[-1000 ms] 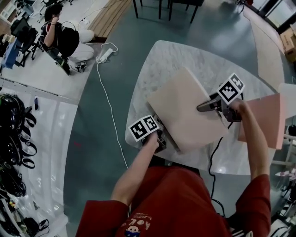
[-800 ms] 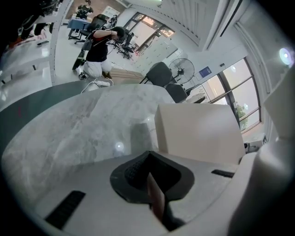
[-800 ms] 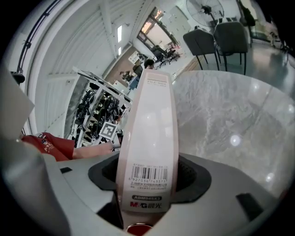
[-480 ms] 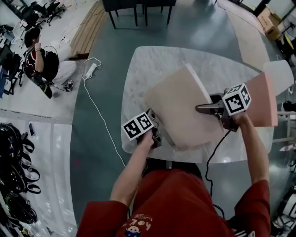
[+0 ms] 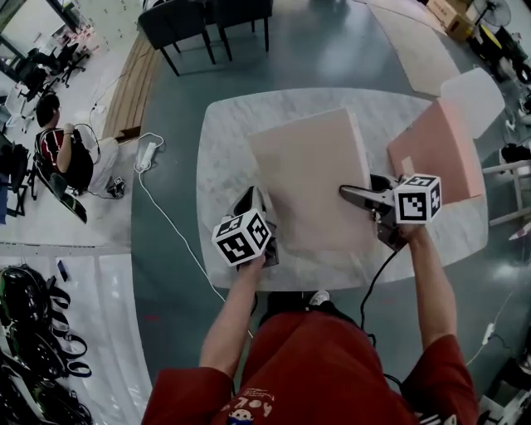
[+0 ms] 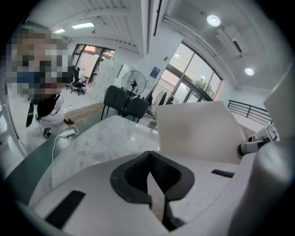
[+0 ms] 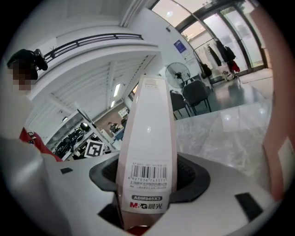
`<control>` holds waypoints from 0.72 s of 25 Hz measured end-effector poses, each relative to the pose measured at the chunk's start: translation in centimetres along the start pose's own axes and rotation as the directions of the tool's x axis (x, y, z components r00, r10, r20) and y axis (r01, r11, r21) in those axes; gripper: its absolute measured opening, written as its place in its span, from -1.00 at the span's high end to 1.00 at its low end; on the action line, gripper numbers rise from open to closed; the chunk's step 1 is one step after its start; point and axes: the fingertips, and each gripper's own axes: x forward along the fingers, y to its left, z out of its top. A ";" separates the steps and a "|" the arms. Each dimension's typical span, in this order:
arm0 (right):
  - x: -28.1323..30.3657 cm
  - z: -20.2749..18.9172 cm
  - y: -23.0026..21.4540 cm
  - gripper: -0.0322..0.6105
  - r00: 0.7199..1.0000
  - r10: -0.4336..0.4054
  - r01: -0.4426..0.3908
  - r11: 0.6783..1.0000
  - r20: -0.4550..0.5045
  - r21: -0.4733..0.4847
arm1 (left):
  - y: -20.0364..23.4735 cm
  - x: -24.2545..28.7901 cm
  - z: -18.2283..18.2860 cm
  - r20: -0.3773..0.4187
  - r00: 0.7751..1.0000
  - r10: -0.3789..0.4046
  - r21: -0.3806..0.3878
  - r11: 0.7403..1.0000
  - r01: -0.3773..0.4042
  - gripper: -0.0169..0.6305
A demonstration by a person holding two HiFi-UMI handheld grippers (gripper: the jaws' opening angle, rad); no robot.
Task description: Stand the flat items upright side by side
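Observation:
A large beige file folder (image 5: 307, 183) stands tilted on the marble table (image 5: 228, 124). My right gripper (image 5: 348, 192) is shut on its right edge. In the right gripper view the folder's white barcode-labelled spine (image 7: 147, 138) fills the gap between the jaws, which have just been closing a little on it. My left gripper (image 5: 249, 201) sits just off the folder's lower left edge. Its jaws (image 6: 154, 184) are shut with nothing between them, and the folder (image 6: 198, 131) rises ahead to the right. A pink folder (image 5: 436, 149) leans at the table's right side.
A white chair back (image 5: 473, 93) stands behind the pink folder. Dark chairs (image 5: 199, 17) stand past the table's far edge. On the floor to the left are a power strip with its cable (image 5: 148, 156) and a seated person (image 5: 66, 158).
The beige folder has been raised from a low slant to a steeper stand, with the right gripper still on its edge. The left gripper has come off the folder's lower corner and risen.

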 end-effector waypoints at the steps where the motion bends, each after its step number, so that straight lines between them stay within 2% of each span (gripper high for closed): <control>1: -0.6 0.0 -0.3 0.06 0.999 -0.019 0.018 1.000 0.041 0.009 | -0.8 -0.2 0.3 0.016 1.000 0.001 0.034 0.999 -0.002 0.94; 5: -3.3 -0.4 -0.6 0.06 0.978 -0.113 0.113 0.994 0.176 0.007 | -4.3 -1.7 1.4 0.085 0.996 -0.006 0.149 0.989 -0.007 0.94; 9: -6.3 -0.8 -0.2 0.06 0.937 -0.192 0.205 0.979 0.293 -0.014 | -7.9 -3.3 1.4 0.129 0.991 -0.034 0.211 0.977 0.006 0.94; 13: -9.7 -1.1 -0.3 0.06 0.875 -0.279 0.314 0.949 0.396 -0.025 | -11.3 -4.6 0.7 0.156 0.985 -0.068 0.251 0.968 0.027 0.94; 18: -13.5 -2.2 -0.2 0.06 0.783 -0.389 0.485 0.871 0.484 -0.084 | -14.7 -6.5 -0.6 0.189 0.975 -0.118 0.292 0.955 0.059 0.94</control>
